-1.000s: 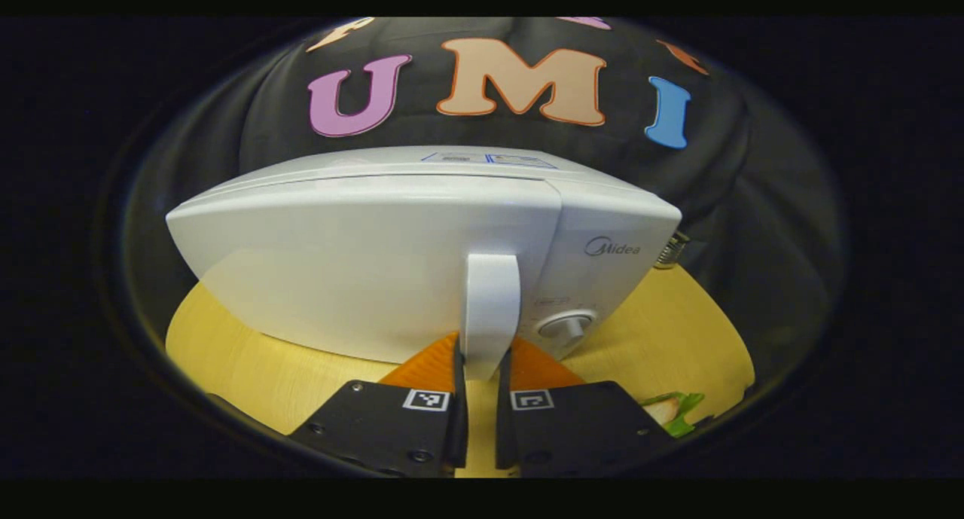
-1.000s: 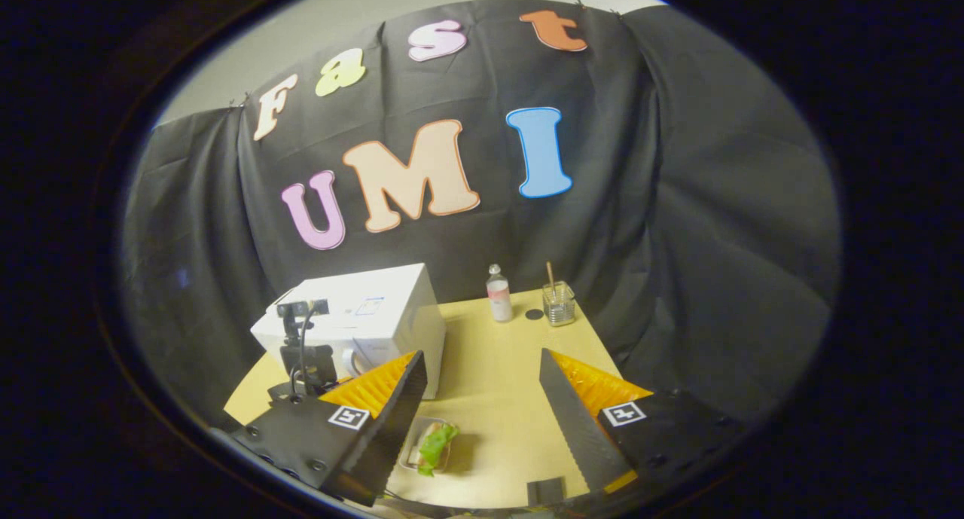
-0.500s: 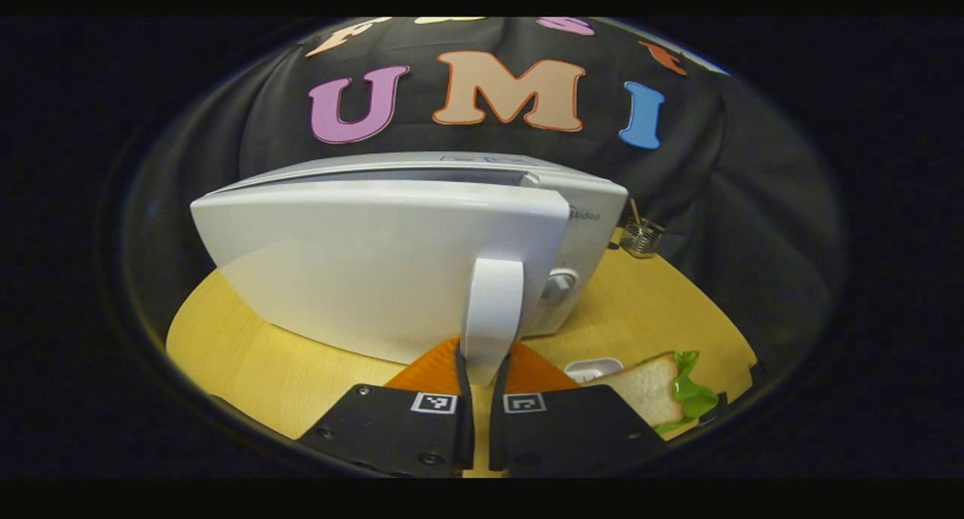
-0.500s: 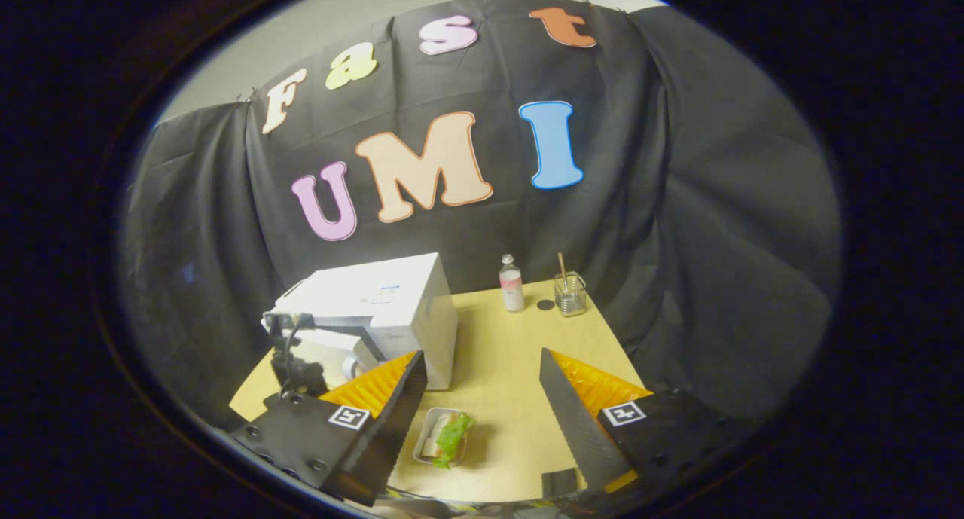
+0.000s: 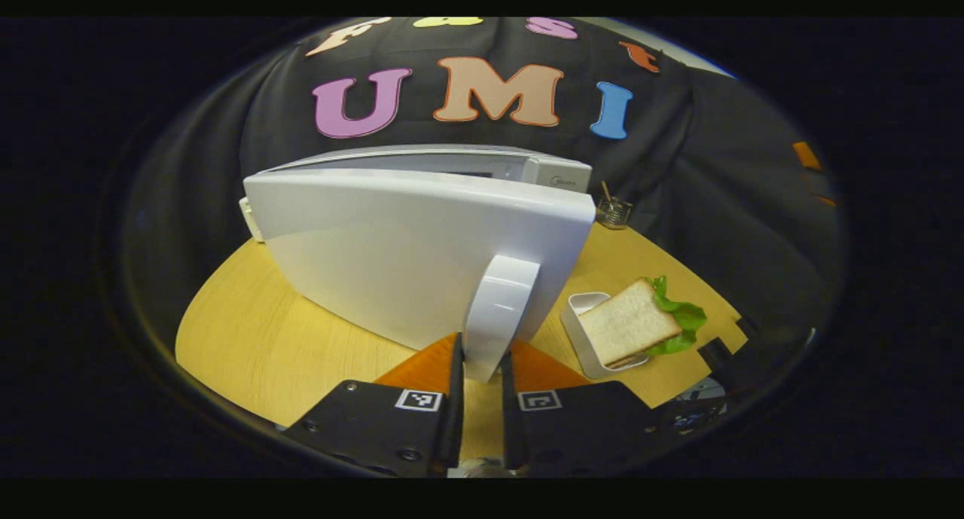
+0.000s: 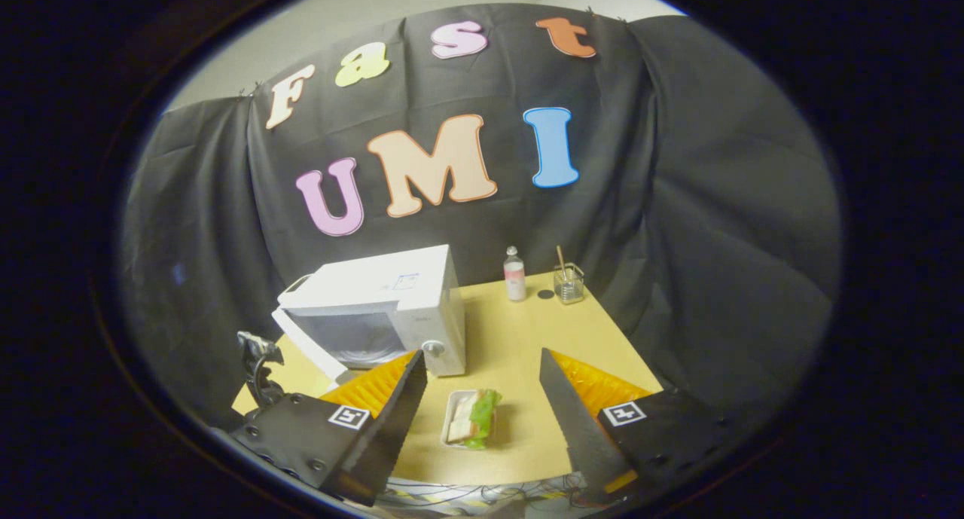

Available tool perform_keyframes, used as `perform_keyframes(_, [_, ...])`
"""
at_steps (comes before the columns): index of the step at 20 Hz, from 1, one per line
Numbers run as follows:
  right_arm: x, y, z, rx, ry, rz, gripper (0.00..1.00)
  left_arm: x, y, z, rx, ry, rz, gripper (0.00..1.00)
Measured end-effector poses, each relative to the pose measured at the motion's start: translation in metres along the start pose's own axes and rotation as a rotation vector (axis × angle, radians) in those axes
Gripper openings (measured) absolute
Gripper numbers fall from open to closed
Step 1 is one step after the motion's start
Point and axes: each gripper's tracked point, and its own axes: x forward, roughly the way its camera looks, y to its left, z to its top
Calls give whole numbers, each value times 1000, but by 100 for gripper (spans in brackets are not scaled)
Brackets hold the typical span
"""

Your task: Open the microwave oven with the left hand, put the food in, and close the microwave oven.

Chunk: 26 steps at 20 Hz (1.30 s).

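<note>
The white microwave [image 6: 392, 297] stands on the wooden table [image 6: 512, 338] with its door [image 5: 422, 255] swung well out to the left. My left gripper [image 5: 480, 368] is shut on the door's white handle [image 5: 497, 308], one finger on each side. A sandwich [image 5: 629, 323] with green lettuce lies in a white tray [image 5: 580, 331] to the right of the door; in the right gripper view the sandwich [image 6: 473, 417] lies in front of the microwave. My right gripper [image 6: 482, 413] hangs open high above the sandwich, holding nothing.
A small bottle [image 6: 514, 274] and a glass with a stick in it [image 6: 568, 282] stand at the table's back edge. The left gripper's body [image 6: 260, 364] sits at the table's left front, by the door's edge. Cables lie below the front edge.
The left gripper has pulled the handle, swinging the door from nearly shut to wide open. The microwave's dark cavity now faces the right gripper view, which has drifted slightly.
</note>
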Motion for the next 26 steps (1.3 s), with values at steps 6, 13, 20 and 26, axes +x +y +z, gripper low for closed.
perform_keyframes(6, [-42, 19, -30, 25, 28, -41, 96, -45, 33, -25, -86, 47, -2, 49])
perform_keyframes(13, [-79, 34, -52, 40, 31, -79, 92, -82, 87, -36, -139, 23, 59, 83])
perform_keyframes(20, [-99, 51, -69, 48, 34, -91, 92, -132, 135, -50, -190, 10, 131, 96])
perform_keyframes(26, [-102, 64, -76, 50, 40, -86, 92, -185, 189, -52, -242, -40, 256, 96])
